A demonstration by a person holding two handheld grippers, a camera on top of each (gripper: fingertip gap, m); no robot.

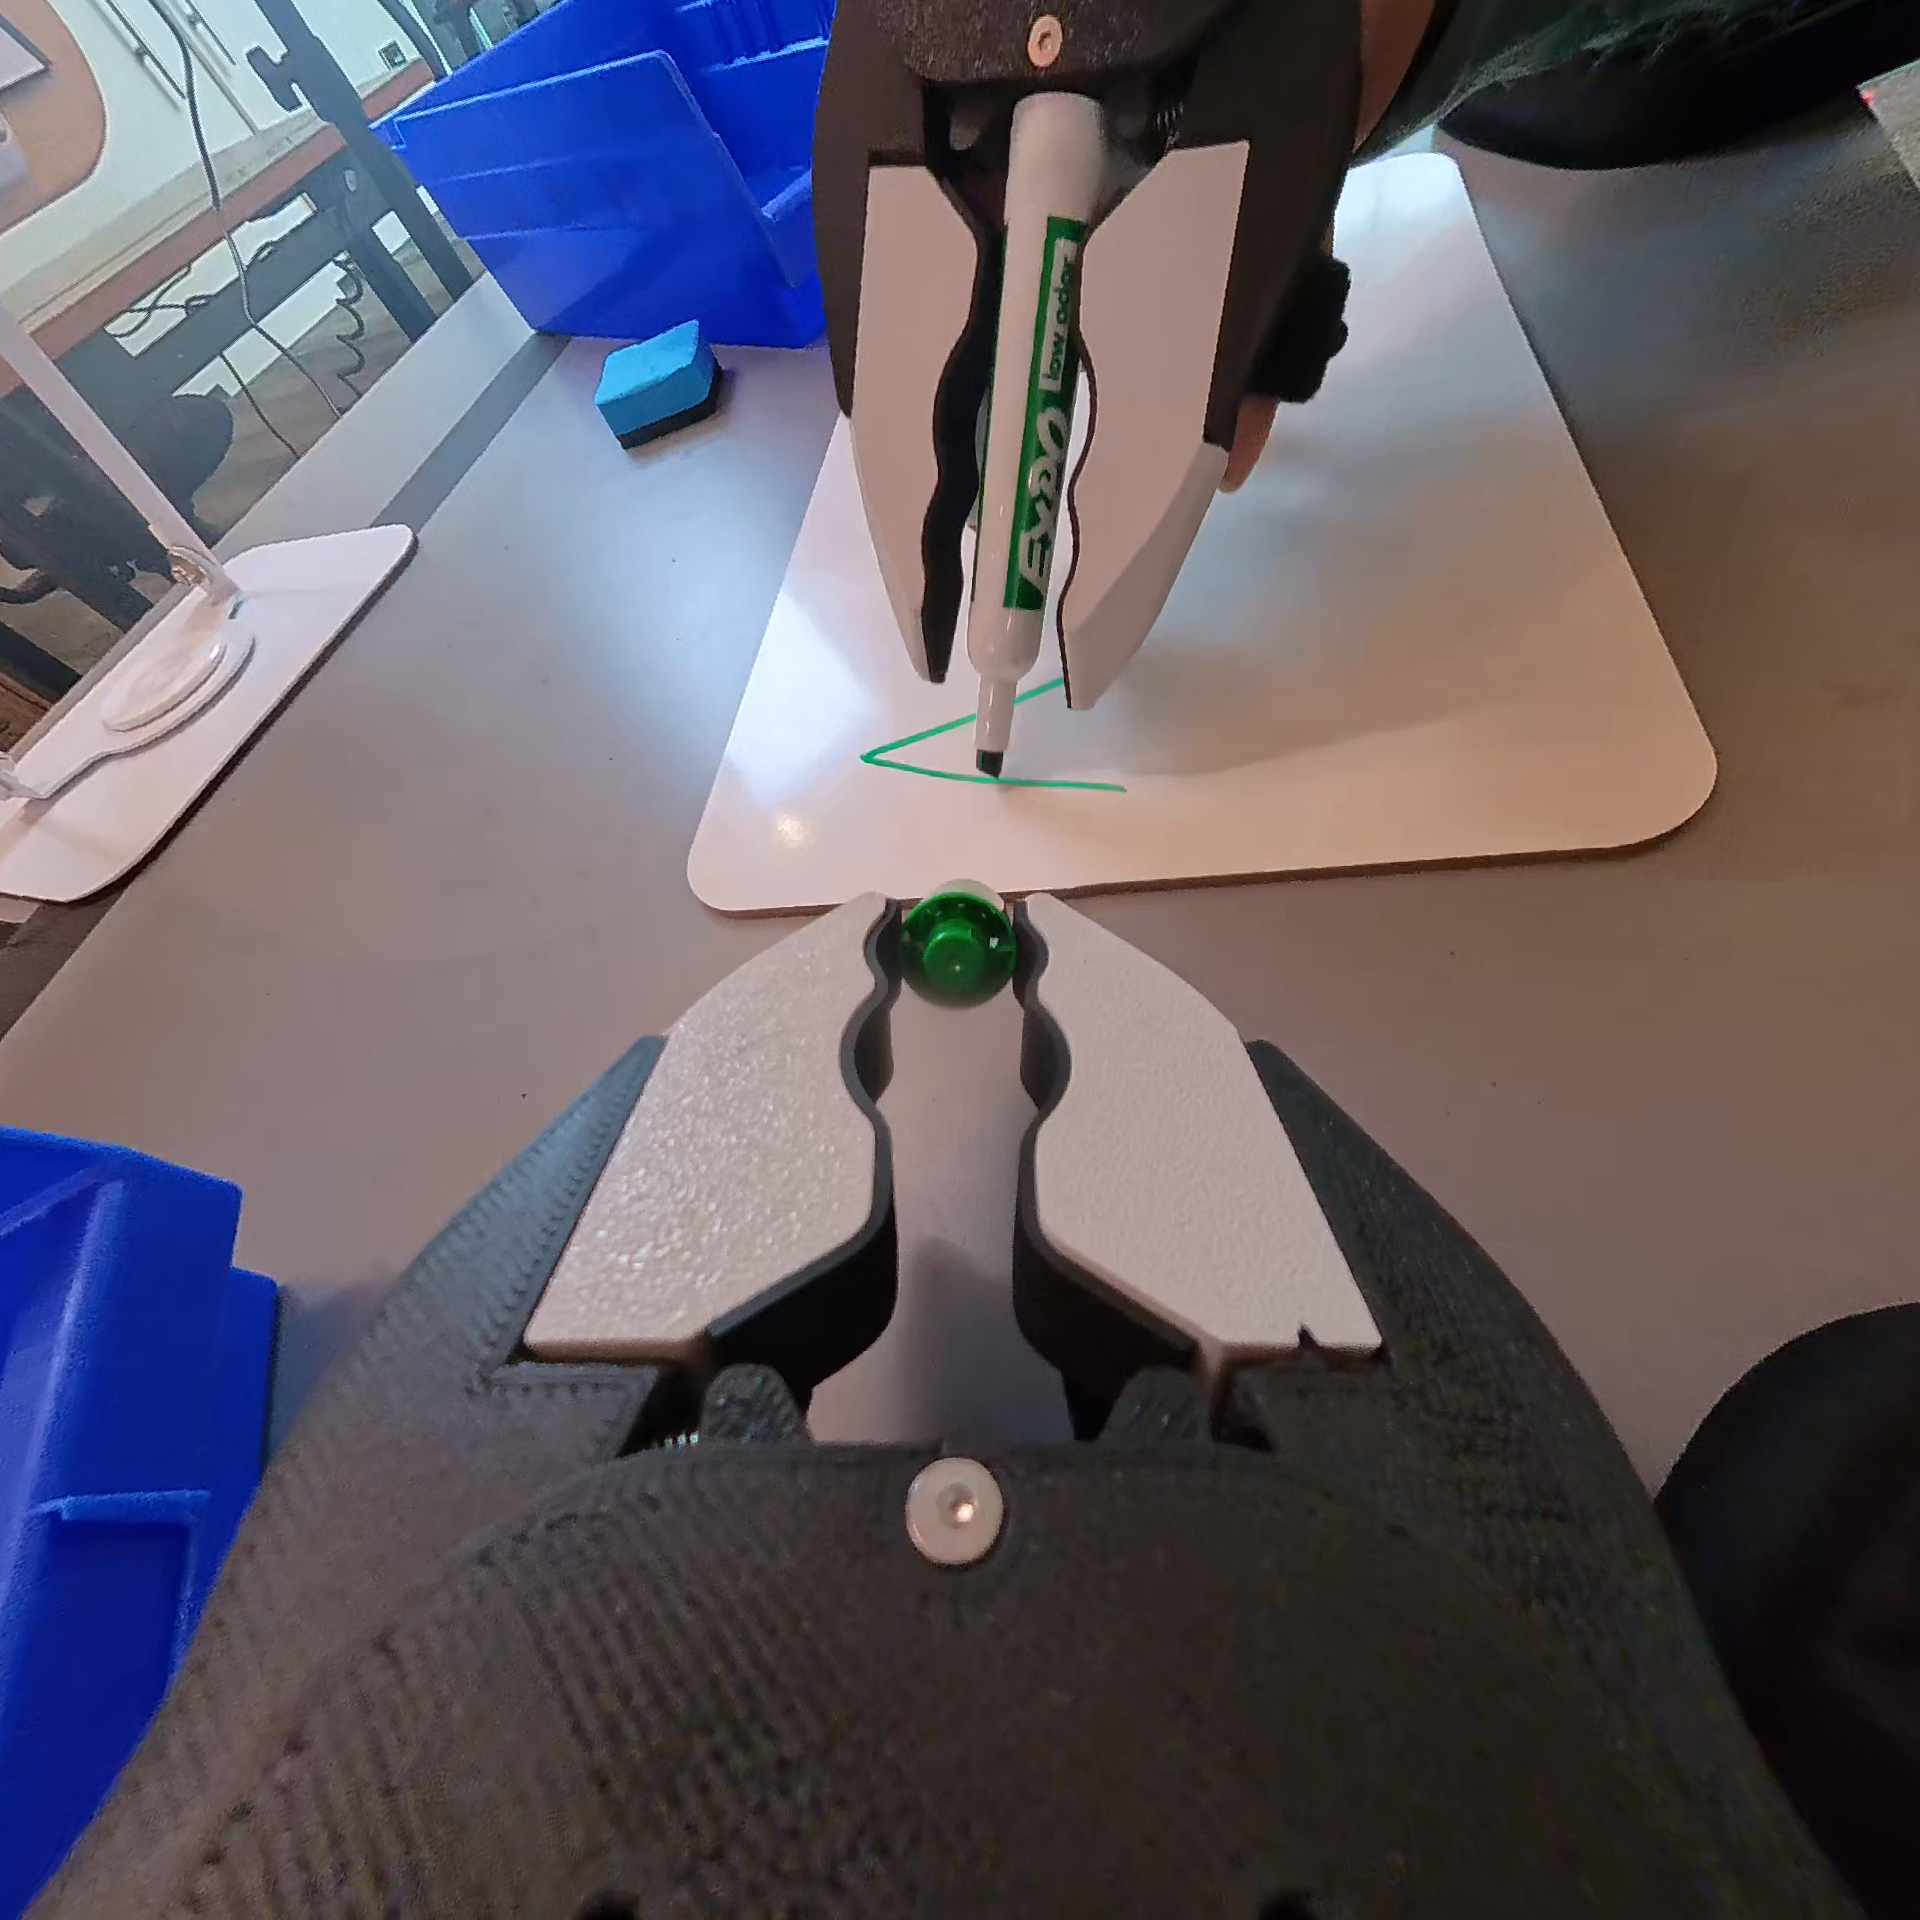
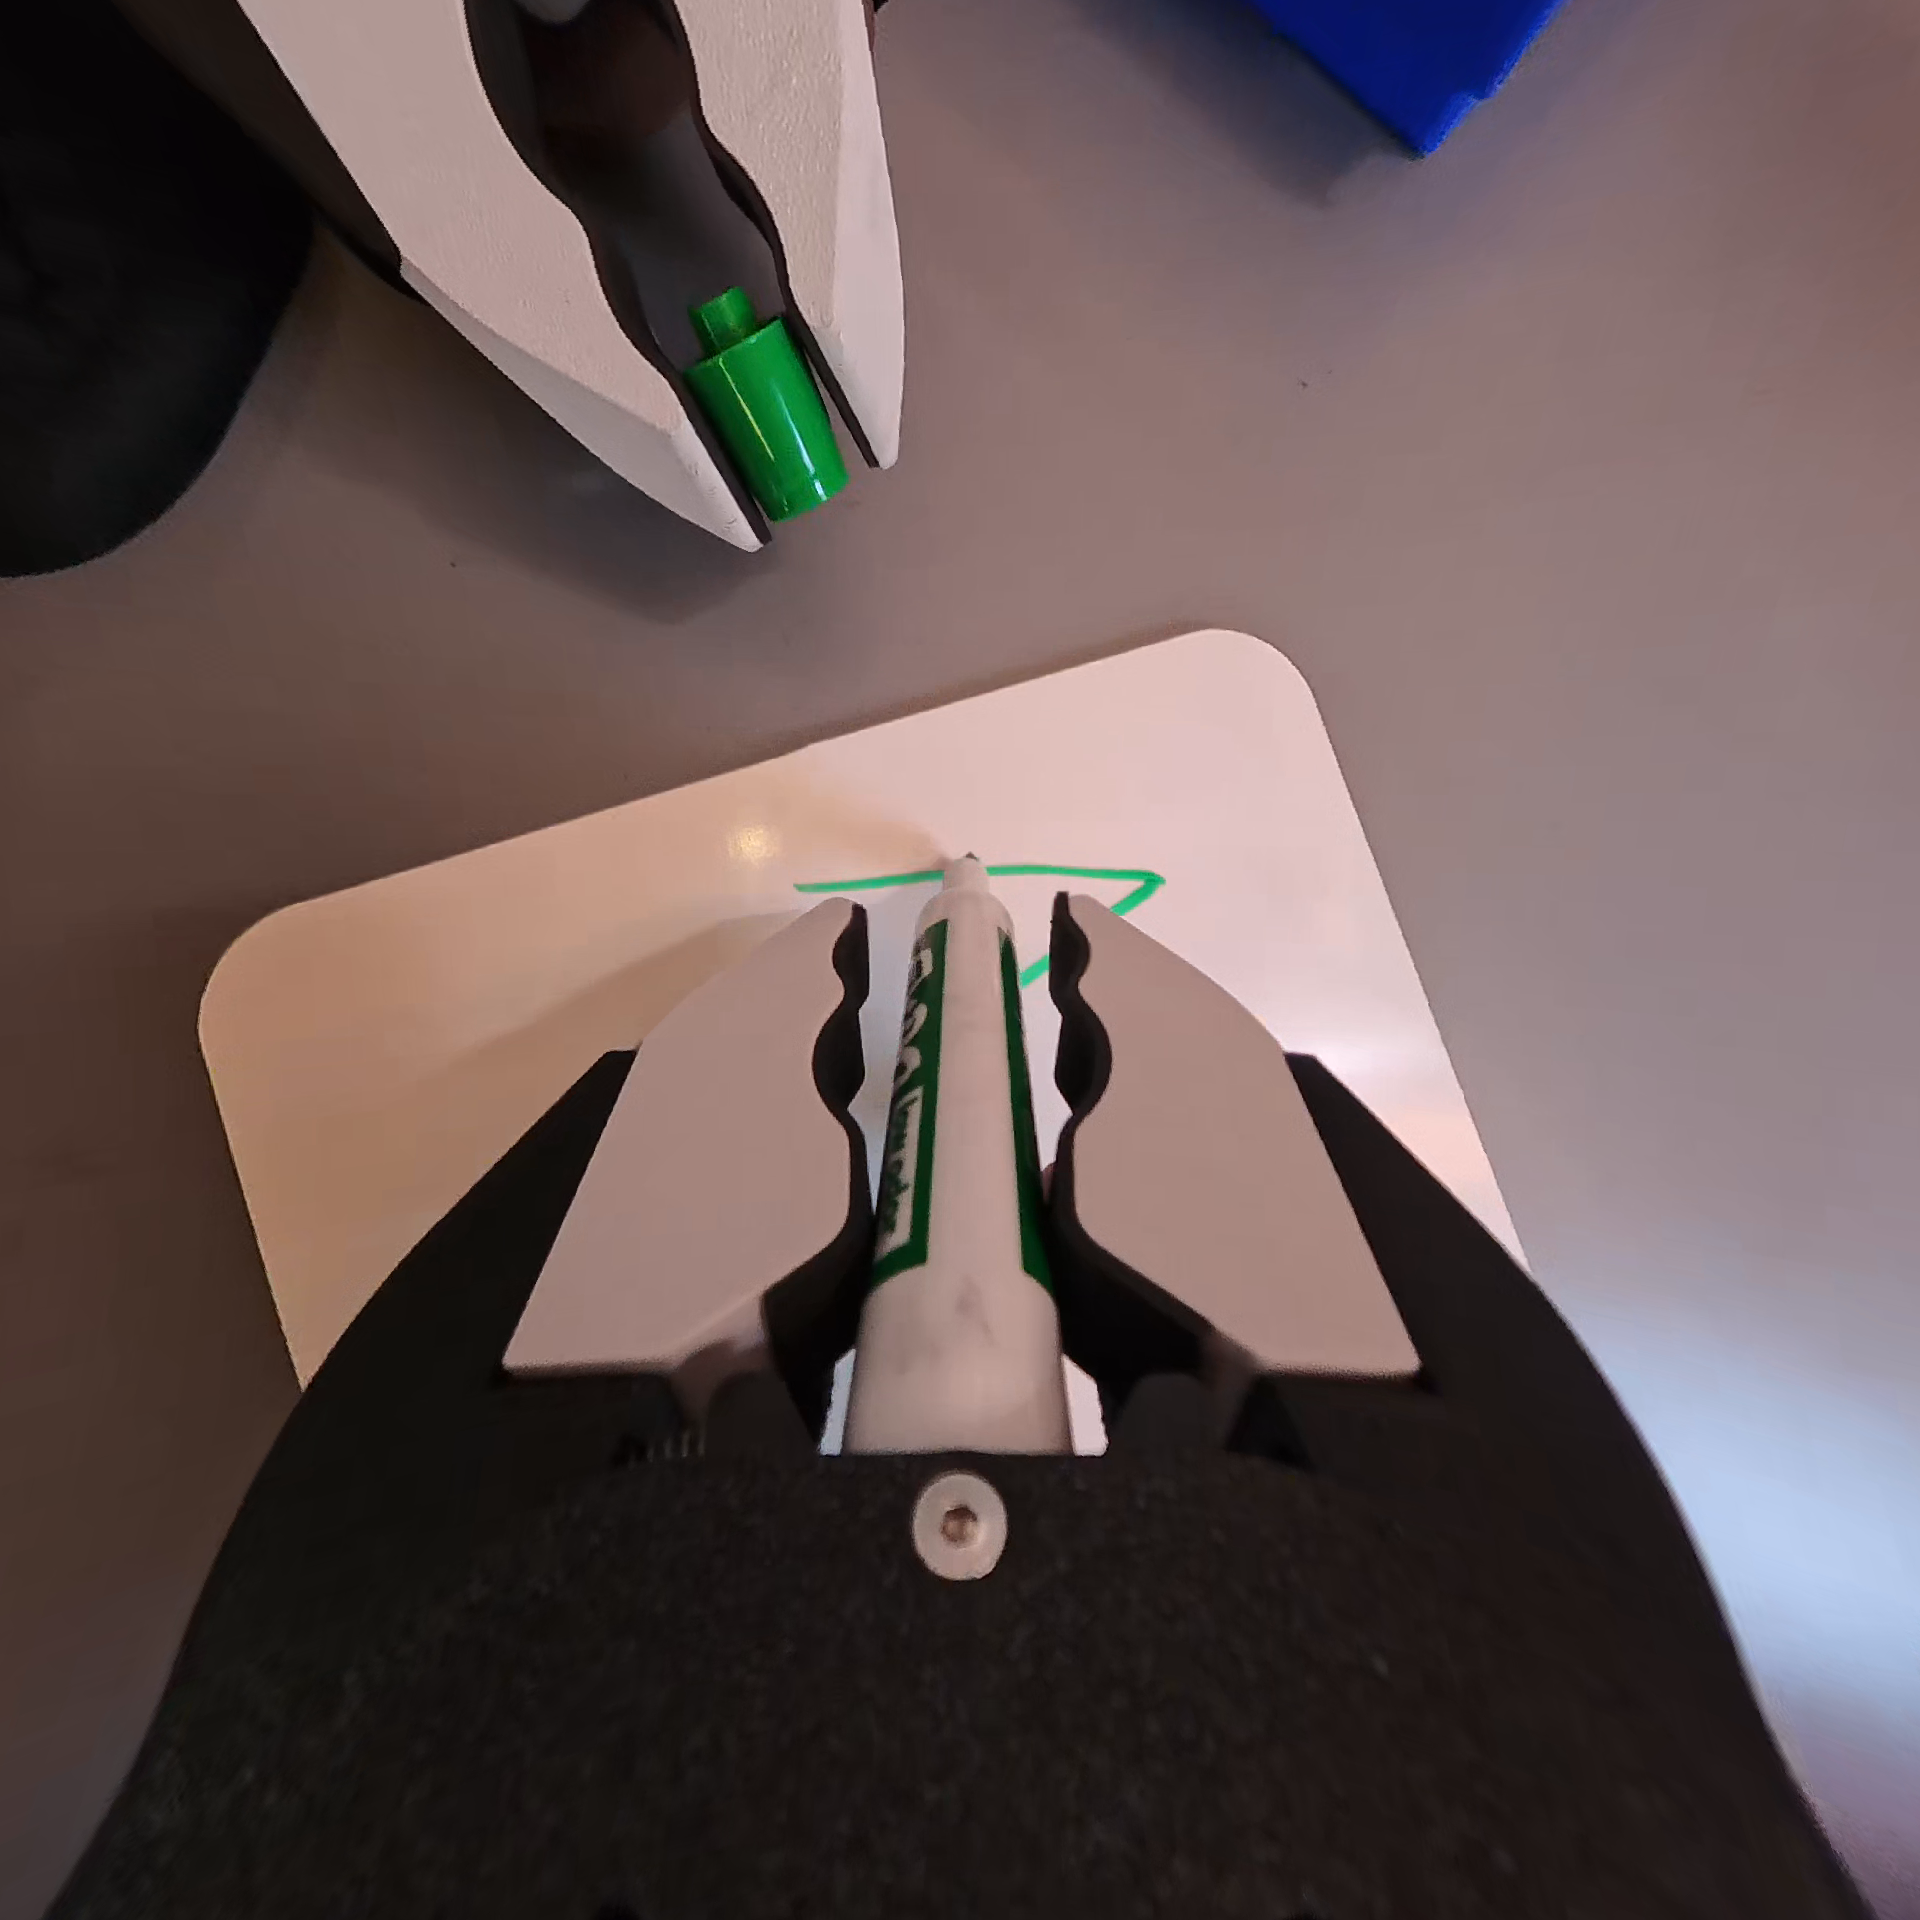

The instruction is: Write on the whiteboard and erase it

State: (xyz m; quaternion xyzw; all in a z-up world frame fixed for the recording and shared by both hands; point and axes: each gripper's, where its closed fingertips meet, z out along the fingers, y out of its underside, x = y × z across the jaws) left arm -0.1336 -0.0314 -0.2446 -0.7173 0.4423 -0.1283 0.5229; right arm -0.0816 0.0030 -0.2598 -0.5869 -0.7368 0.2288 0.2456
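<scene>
- On the grey table (image 1: 520, 675), the whiteboard (image 1: 1351, 727) lies flat, with a zigzag green line (image 1: 935, 771) drawn near one of its rounded corners.
- The right gripper (image 2: 956, 914) holds the green-and-white marker (image 2: 961, 1143) lengthwise between its two fingers; the barrel runs along the gap and is clamped far back, near the finger roots, while at the fingertips (image 2: 821, 925) daylight shows on either side of it.
- The marker's tip sticks out past the fingertips and touches the board right on the green line.
- The left gripper (image 1: 954, 914) sits over the table just off the whiteboard's nearest edge, its fingers closed on the green cap (image 1: 956, 954), which is pinched right at the fingertips with both pads against its sides.
- The cap's closed end points back toward the left gripper's body.
- Beyond the board's far-left corner, a blue eraser (image 1: 660, 382) rests on the table, in front of a blue bin (image 1: 623, 187), well apart from both grippers.
</scene>
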